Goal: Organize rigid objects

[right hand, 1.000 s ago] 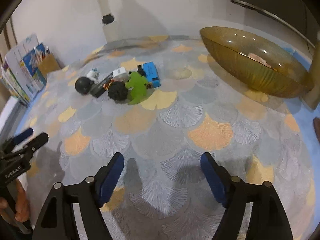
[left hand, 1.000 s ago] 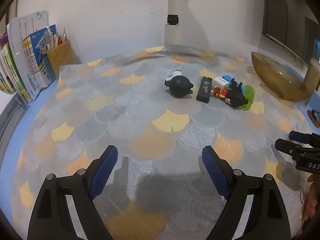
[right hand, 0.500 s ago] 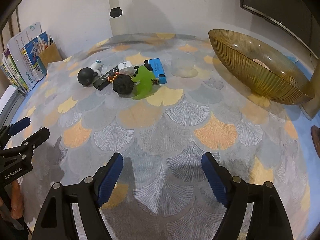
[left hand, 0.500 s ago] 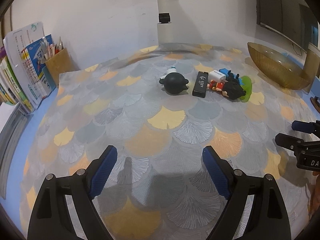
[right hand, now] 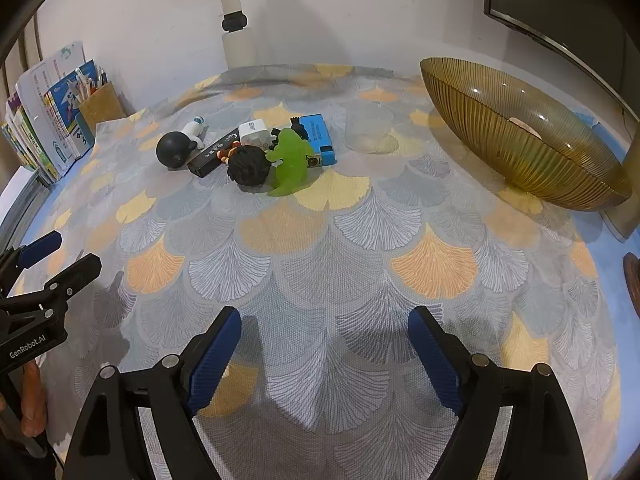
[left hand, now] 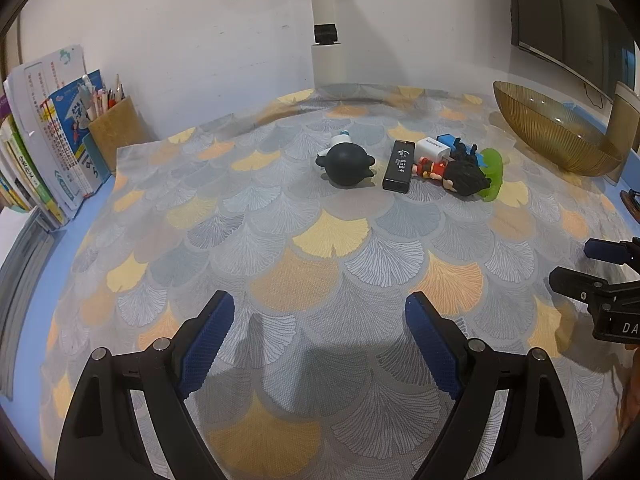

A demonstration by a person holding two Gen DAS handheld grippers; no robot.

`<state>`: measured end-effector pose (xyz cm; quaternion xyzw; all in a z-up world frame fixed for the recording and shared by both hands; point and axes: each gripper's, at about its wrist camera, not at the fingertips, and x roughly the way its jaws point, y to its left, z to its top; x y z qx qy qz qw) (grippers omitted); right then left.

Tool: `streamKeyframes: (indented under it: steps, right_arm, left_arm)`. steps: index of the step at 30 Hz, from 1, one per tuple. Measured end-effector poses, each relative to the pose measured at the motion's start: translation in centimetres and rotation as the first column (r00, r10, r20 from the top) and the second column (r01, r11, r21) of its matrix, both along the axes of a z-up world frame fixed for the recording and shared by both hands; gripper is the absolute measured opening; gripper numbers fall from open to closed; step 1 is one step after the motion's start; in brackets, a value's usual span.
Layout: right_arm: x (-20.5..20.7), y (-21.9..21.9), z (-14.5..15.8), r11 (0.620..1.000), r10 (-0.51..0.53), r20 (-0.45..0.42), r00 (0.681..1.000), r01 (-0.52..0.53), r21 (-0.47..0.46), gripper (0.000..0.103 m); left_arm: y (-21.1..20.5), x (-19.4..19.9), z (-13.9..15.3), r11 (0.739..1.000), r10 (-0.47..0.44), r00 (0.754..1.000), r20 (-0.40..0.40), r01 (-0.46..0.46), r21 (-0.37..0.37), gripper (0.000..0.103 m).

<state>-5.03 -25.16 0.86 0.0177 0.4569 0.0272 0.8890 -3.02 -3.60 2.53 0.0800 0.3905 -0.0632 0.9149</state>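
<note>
A: What lies round the toy pile (right hand: 256, 152)?

B: Take the amber bowl (right hand: 520, 140) as the mark. The pile sits well to its left on the patterned cloth (right hand: 320, 248), with open cloth between. In it: a black ball toy (left hand: 348, 166), a black bar (left hand: 398, 166), a white charger (left hand: 432, 148), a dark-haired doll (right hand: 248, 166), a green figure (right hand: 290, 162) and a blue box (right hand: 318, 138), all touching or just beside one another.

A: And further left of the bowl?

B: A pen cup (left hand: 114, 128) and upright books (left hand: 48, 140) by the wall. A white post (left hand: 326, 32) stands behind the pile.

A: The grippers?

B: The left gripper (left hand: 320, 340) has its jaws wide apart, only cloth between them. The right gripper (right hand: 324, 350) has just been opening its jaws, and nothing is between them. Both are well short of the pile, with nothing in the way.

A: Anything hard to read?

B: The green figure covers part of the blue box and a small black piece behind it (I cannot tell what that is). A faint clear shape (right hand: 370, 136) lies just left of the bowl; it may be a lid or cup. Something pale lies inside the bowl, unclear. A dark screen (right hand: 560, 8) behind the bowl is cut off at the edge.
</note>
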Motion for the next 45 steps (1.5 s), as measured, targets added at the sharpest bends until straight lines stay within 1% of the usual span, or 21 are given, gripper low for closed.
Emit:
streamKeyframes:
  steps: [36, 44, 45]
  right_arm:
    - [0.21, 0.06, -0.06, 1.0, 0.007, -0.004, 1.0, -0.007, -0.008, 0.086]
    - [0.16, 0.17, -0.08, 1.0, 0.007, -0.004, 1.0, -0.007, -0.009, 0.087]
    - [0.16, 0.18, -0.09, 1.0, 0.007, -0.005, 1.0, -0.007, -0.009, 0.087]
  left_arm:
    - [-0.09, -0.12, 0.01, 1.0, 0.003, 1.0, -0.002, -0.003, -0.002, 0.087]
    - [-0.31, -0.05, -0.14, 1.0, -0.009, 1.0, -0.011, 0.009, 0.011, 0.087]
    - [-0.33, 0.12, -0.2, 1.0, -0.014, 1.0, -0.025, 0.014, 0.007, 0.087]
